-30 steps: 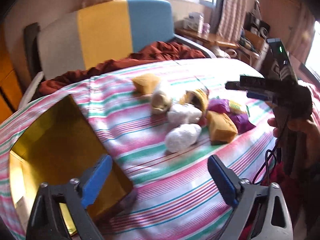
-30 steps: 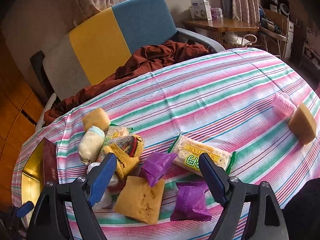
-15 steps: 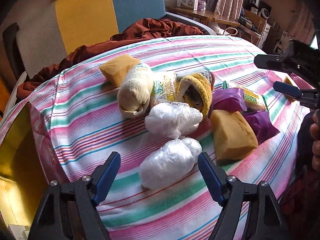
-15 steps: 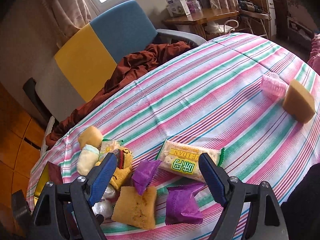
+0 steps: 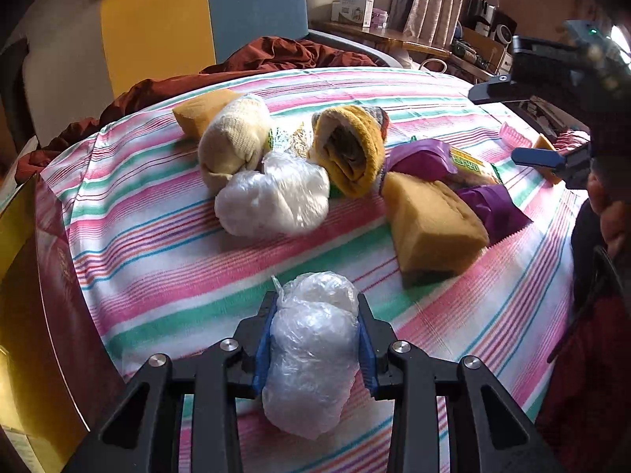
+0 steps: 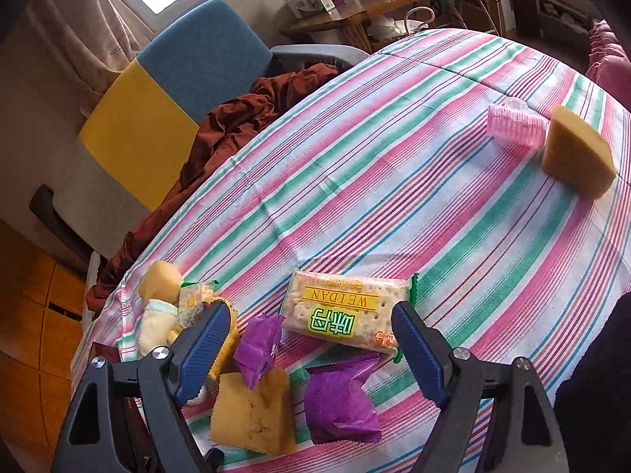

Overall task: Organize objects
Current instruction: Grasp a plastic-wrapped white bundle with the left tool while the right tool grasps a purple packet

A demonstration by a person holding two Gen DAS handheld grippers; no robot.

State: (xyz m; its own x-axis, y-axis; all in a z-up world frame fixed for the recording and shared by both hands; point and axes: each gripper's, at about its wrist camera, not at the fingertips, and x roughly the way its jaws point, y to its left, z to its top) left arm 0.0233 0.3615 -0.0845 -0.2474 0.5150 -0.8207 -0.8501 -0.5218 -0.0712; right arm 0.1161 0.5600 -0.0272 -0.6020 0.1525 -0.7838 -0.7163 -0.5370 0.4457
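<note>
On the bench (image 5: 165,260) a wrapped bundle (image 5: 311,351) sits nearest, between the left tongs (image 5: 313,339). Behind it lies a second bundle (image 5: 276,201), with socks (image 5: 232,142) behind that. A sponge (image 5: 430,224) lies to the right, a box (image 5: 35,315) at the left edge. A cracker pack (image 6: 343,317) lies between the right tongs (image 6: 311,351).

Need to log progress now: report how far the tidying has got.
Done: nothing looks sorted yet; the gold-lined box shows no items inside. In hand: the left gripper has just closed on one plastic-wrapped bundle. The right gripper hangs open above the cracker pack. Left: second bundle, sponges, socks, purple packets.
</note>
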